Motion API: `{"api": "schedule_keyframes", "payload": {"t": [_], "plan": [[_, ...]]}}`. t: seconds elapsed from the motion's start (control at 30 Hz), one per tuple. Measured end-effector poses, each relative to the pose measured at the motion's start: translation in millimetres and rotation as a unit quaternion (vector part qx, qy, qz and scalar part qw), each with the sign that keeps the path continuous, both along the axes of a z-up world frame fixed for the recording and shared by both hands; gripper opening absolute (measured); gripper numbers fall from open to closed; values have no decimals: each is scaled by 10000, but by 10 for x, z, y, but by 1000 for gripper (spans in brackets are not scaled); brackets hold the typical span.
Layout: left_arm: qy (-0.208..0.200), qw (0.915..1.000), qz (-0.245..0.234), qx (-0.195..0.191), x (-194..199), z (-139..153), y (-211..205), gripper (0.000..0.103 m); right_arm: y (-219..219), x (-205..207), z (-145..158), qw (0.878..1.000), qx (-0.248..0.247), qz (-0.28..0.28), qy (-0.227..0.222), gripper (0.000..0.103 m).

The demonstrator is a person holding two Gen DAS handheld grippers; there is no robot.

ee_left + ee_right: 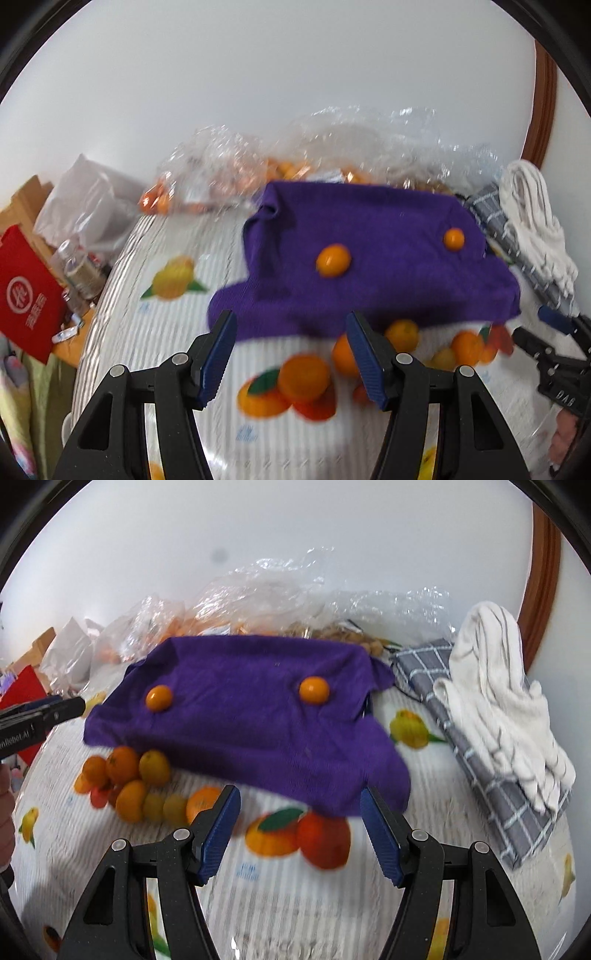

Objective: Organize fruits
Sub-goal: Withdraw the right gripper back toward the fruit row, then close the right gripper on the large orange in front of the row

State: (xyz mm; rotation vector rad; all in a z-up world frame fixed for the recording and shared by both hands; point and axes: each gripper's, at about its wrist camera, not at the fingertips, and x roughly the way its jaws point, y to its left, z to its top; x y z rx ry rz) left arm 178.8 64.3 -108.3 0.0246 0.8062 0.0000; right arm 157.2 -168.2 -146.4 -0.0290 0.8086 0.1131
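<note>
A purple cloth lies on the fruit-print tablecloth. Two small orange fruits sit on it, one on the left and one on the right. A pile of mandarins lies at the cloth's near edge. My left gripper is open and empty, just short of the cloth. My right gripper is open and empty near the cloth's front corner; it also shows in the left wrist view.
Clear plastic bags holding fruit lie behind the cloth by the white wall. A grey checked towel with a white towel on it lies at right. A red bag, bottles and boxes stand off the table's left.
</note>
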Motion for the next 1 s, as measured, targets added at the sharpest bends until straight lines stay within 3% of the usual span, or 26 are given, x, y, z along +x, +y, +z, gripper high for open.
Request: {"api": "schedule_keyframes", "payload": {"t": [0.3, 0.57, 1.0], "plan": [[347, 9990, 269, -70, -348, -374, 290, 59, 120, -254, -204, 9993, 271, 251, 62, 66], [631, 9979, 122, 0, -425, -668, 327, 59, 406, -11, -311, 9974, 208, 653, 229, 62], [452, 9989, -10, -138, -421, -750, 396, 61, 525, 348, -504, 9957, -111, 802, 452, 54]]}}
